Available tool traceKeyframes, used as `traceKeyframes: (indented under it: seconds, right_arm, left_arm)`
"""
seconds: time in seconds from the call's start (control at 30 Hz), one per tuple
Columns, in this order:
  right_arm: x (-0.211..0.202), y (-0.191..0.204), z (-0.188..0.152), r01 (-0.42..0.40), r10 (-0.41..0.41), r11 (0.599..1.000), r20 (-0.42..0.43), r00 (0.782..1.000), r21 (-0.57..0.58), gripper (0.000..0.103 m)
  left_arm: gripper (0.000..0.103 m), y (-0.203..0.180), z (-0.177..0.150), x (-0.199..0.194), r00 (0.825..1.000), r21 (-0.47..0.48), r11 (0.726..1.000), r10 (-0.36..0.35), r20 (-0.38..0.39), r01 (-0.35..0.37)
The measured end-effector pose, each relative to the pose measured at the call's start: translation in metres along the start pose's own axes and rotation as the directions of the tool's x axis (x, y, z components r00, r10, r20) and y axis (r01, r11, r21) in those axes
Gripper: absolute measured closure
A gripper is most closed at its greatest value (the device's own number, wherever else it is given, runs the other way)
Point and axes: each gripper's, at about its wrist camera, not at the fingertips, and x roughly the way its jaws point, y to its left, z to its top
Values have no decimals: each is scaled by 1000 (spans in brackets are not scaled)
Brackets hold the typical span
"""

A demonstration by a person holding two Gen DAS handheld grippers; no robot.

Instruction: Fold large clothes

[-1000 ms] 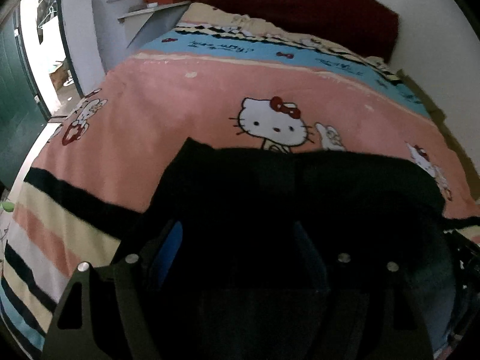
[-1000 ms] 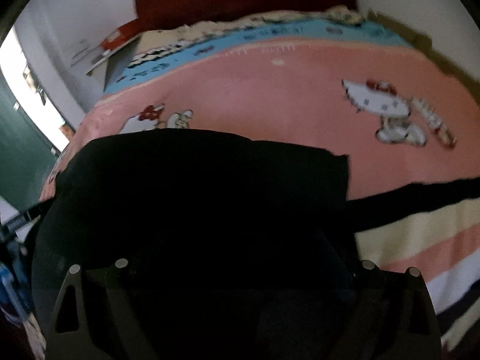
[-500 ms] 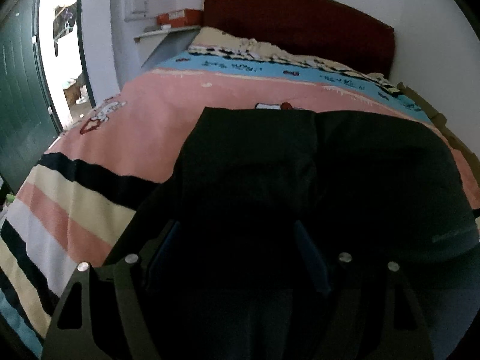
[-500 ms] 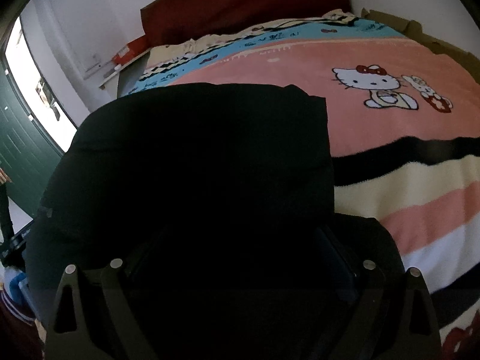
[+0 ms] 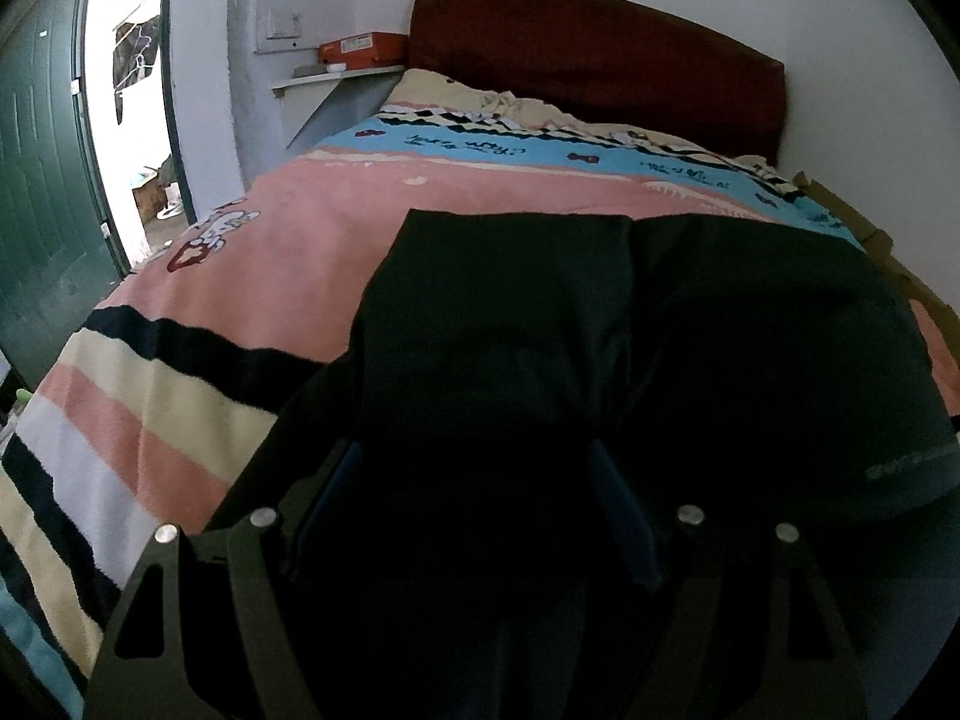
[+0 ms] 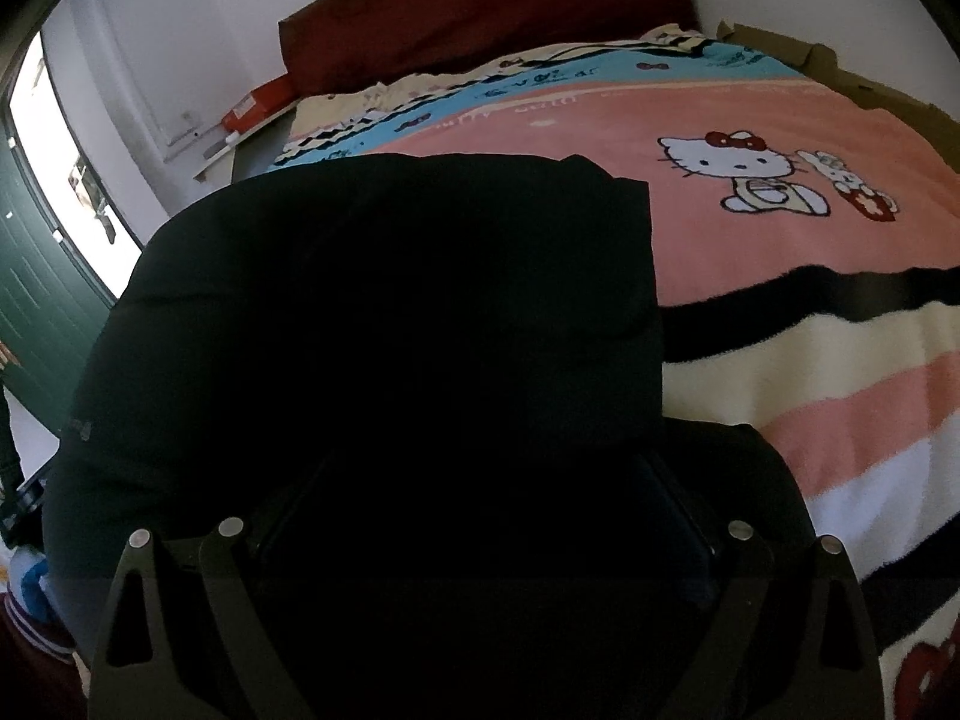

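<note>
A black garment lies on the near part of the bed's pink cartoon blanket, far end a red headboard. It covers both grippers' fingers; grip cannot tell.

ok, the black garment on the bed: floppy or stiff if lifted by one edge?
Probably floppy: the black fabric garment drapes in soft folds over the pink striped blanket. Likely light. It looks smooth, so it may slide off the fuzzy blanket easily.

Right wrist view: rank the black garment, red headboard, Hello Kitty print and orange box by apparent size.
1. Black garment, inflated by nearness
2. Red headboard
3. Hello Kitty print
4. Orange box, smallest but farthest
</note>
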Motion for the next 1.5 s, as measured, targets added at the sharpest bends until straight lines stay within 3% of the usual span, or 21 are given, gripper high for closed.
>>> traceKeyframes:
  seconds: [0.23, 0.4, 0.6, 0.8, 1.07, 1.23, 1.33, 1.5]
  right_arm:
    - [-3, -1, -2, 28, -28, 1000, -6, 1000, 1, 10]
    - [-20, 6, 1, 90, -90, 996, -25, 996, -6, 9]
    - [-63, 28, -15, 59, -56, 997, 54, 997, -53, 9]
    - [-75, 35, -45, 30, -27, 994, 28, 999, -107, 9]
    - [-92, -11, -63, 98, -99, 995, -34, 994, -35, 9]
    - [-120, -43, -67, 104, -103, 994, -31, 994, 19, 2]
    - [-126, -60, -56, 82, -80, 994, -28, 996, 67, 1]
    - [-104, -79, -33, -43, 58, 984, -79, 995, 175, 1]
  left_arm:
    - [26, -1, 2, -2, 1000, 14, 1000, 21, -14, -21]
    - [27, 1, -2, -31, 999, 37, 998, 50, 16, -51]
    - [27, 8, -24, -72, 998, 45, 998, 29, 62, -32]
    - [27, 41, -48, -71, 998, 11, 998, 58, 7, -58]
    - [26, 66, -60, -81, 995, -25, 1000, -6, -102, 4]
    - [27, 79, -43, -99, 995, -39, 998, -46, -91, 43]
    - [27, 91, -26, -96, 987, -90, 990, -117, -108, 108]
    - [27, 100, 3, -60, 950, -143, 968, -234, -204, 208]
